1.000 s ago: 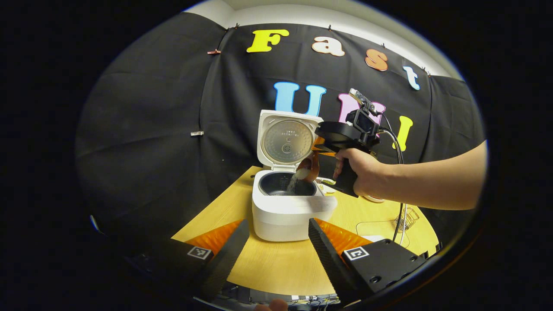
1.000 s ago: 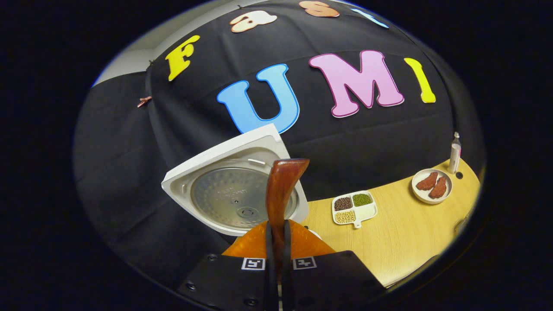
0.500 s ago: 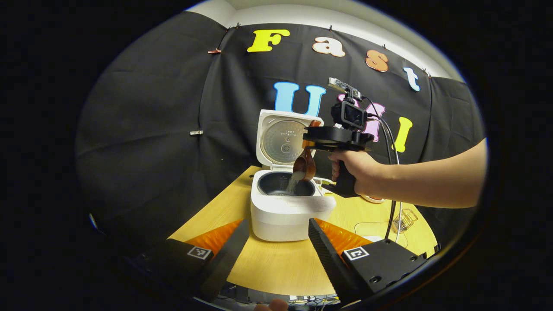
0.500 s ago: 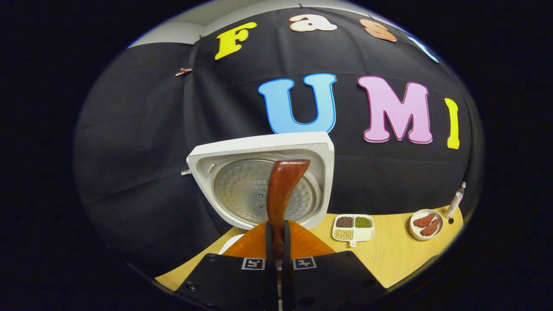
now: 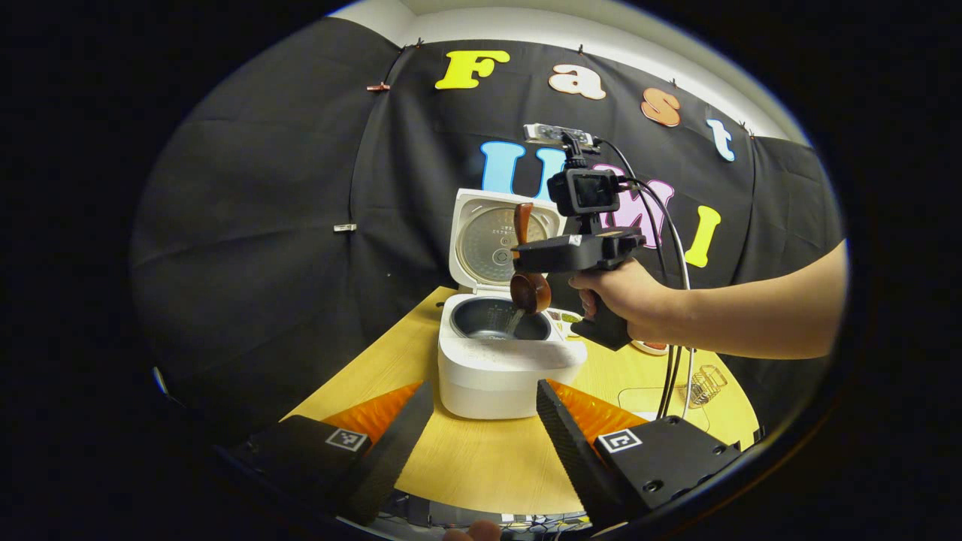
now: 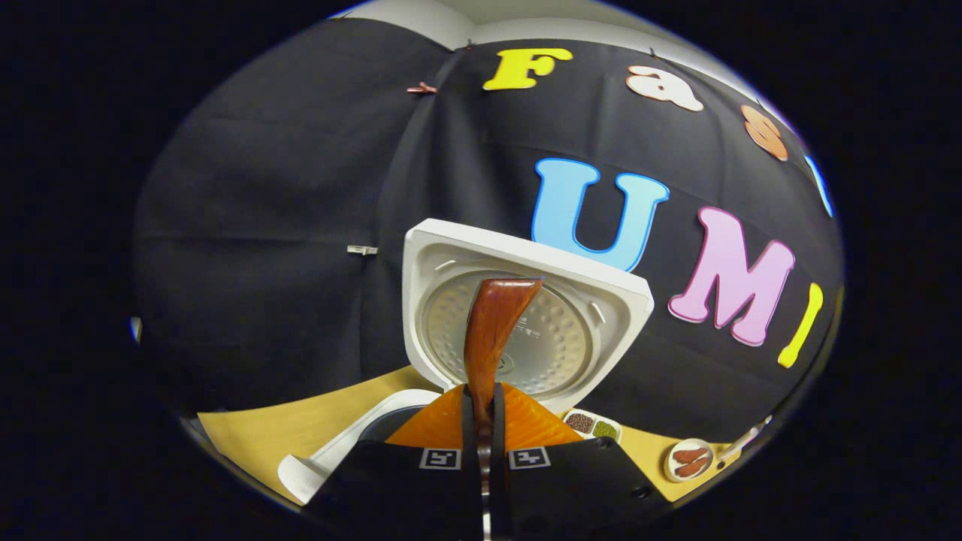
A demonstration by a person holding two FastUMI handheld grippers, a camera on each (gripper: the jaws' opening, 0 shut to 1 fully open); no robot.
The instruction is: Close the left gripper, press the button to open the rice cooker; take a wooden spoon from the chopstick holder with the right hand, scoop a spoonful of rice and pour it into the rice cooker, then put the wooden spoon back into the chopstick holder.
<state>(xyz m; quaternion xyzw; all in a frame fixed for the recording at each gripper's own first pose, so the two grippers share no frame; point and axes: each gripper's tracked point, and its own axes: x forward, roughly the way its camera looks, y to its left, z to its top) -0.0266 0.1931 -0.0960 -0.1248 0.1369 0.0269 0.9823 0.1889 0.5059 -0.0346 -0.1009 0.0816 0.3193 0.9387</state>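
Observation:
The white rice cooker (image 5: 502, 372) stands on the wooden table with its lid (image 5: 500, 239) raised; the lid (image 6: 526, 300) fills the middle of the right gripper view. My right gripper (image 6: 482, 451) is shut on the brown wooden spoon's handle (image 6: 492, 330). In the left gripper view a hand holds that right gripper (image 5: 521, 257) above the pot's right side. The spoon bowl (image 5: 530, 291) hangs down over the dark inner pot (image 5: 488, 321), and a thin trickle of rice (image 5: 514, 321) falls from it. My left gripper (image 5: 485, 439) stays open in front of the cooker, holding nothing.
A small wire holder (image 5: 703, 382) stands at the table's right, behind the hanging cables (image 5: 669, 376). Behind the cooker are a sectioned dish of beans (image 6: 591, 427) and a plate with red pieces (image 6: 690, 460). The person's forearm (image 5: 759, 319) reaches in from the right.
The right gripper has rolled and shifted left, so the spoon now hangs with its bowl down over the pot. The rice stream has thinned. The left gripper has hardly moved.

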